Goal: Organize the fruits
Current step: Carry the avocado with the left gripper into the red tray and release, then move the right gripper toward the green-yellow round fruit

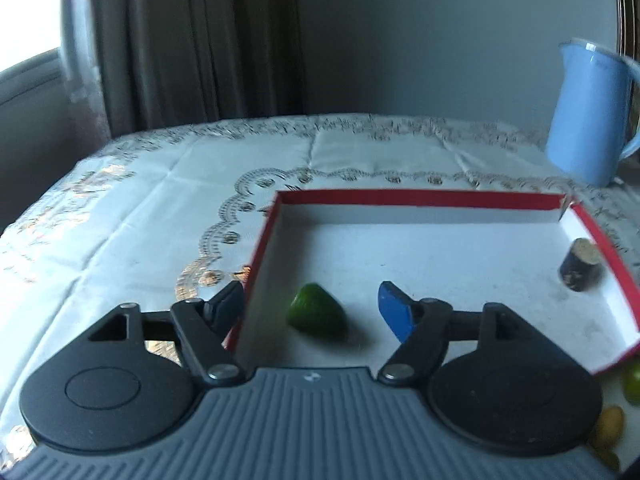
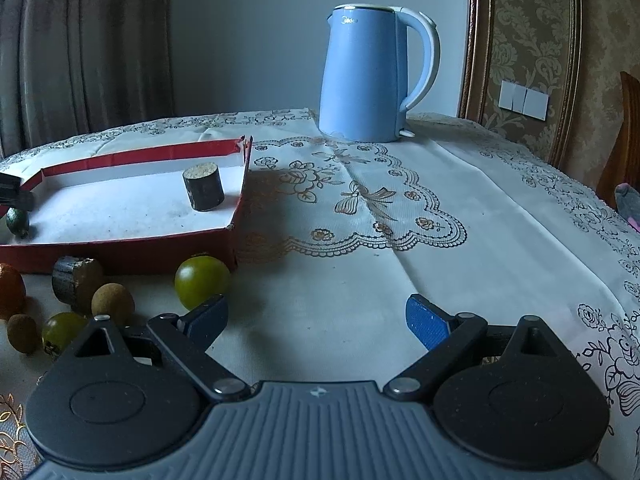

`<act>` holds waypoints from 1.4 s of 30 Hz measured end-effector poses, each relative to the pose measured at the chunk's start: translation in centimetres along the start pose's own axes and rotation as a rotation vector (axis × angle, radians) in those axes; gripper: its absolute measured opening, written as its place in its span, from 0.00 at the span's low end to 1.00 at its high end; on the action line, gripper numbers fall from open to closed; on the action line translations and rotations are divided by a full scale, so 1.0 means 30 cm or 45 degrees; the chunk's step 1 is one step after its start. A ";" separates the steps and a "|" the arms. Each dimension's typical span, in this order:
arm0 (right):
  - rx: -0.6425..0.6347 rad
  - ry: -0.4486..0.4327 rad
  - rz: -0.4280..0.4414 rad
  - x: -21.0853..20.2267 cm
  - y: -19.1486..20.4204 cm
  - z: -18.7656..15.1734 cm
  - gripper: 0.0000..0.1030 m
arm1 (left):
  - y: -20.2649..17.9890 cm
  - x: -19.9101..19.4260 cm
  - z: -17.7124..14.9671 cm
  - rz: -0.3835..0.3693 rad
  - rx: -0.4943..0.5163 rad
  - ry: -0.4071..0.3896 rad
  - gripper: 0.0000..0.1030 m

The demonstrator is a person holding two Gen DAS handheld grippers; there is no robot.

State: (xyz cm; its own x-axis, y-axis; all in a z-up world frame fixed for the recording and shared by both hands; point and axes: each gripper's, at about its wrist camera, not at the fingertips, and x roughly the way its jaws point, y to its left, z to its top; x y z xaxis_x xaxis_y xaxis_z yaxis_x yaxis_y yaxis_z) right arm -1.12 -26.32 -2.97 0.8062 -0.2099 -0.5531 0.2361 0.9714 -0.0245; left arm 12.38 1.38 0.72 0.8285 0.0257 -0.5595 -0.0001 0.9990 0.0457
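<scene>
Between the blue pads of the left gripper lies a green lime-like fruit on the white floor of the red-rimmed box, blurred but apart from both pads. The fingers are spread wide: the left finger hangs outside the box's left wall, over the tablecloth, and the right finger is inside the box, so the gripper straddles that wall. It points level and slightly downward across the box toward the far wall. A dark cut cylinder with a pale top stands upright near the box's right wall, well apart from the green fruit. Beyond the box's near right corner sit a green round fruit and a yellowish one.

Over bare tablecloth, the right gripper is also spread wide, with nothing between its pads. It is held low and roughly level, aimed toward the blue kettle at the table's far side. Just beside its left finger rests a green round fruit, touching or nearly touching the box's front wall. Farther left on the cloth lie a second dark cylinder on its side, a brown round fruit, a smaller brown one, another green fruit and an orange fruit at the frame's edge.
</scene>
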 end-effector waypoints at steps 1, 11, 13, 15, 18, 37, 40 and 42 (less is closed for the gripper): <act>0.000 -0.010 0.000 -0.004 0.000 -0.001 0.94 | 0.007 -0.038 -0.011 -0.002 -0.007 -0.028 0.78; -0.009 -0.032 0.031 -0.014 0.002 0.000 0.94 | 0.048 -0.327 -0.243 -0.113 0.060 -0.113 0.87; -0.011 -0.033 0.037 -0.014 0.002 0.000 0.94 | 0.055 -0.340 -0.277 -0.103 0.051 -0.103 0.87; -0.009 -0.039 0.033 -0.017 0.003 -0.002 0.94 | 0.054 -0.348 -0.302 -0.107 0.063 -0.112 0.87; -0.005 -0.050 0.035 -0.022 0.002 -0.003 0.93 | 0.049 -0.340 -0.320 -0.099 0.085 -0.094 0.87; -0.065 -0.048 0.088 -0.027 0.050 0.004 0.93 | 0.083 -0.267 -0.361 -0.129 0.030 0.020 0.91; -0.078 -0.068 0.068 -0.028 0.060 0.015 0.93 | 0.083 -0.263 -0.358 -0.131 0.029 0.026 0.93; -0.091 -0.085 0.061 -0.032 0.067 0.024 0.93 | 0.082 -0.262 -0.358 -0.135 0.029 0.030 0.94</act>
State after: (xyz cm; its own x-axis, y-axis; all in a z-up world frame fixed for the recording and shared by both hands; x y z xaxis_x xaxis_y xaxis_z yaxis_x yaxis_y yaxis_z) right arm -1.03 -24.25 -1.89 0.8506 -0.1680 -0.4983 0.1595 0.9854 -0.0600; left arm -0.13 4.05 -3.67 0.8098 -0.0790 -0.5814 0.1000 0.9950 0.0042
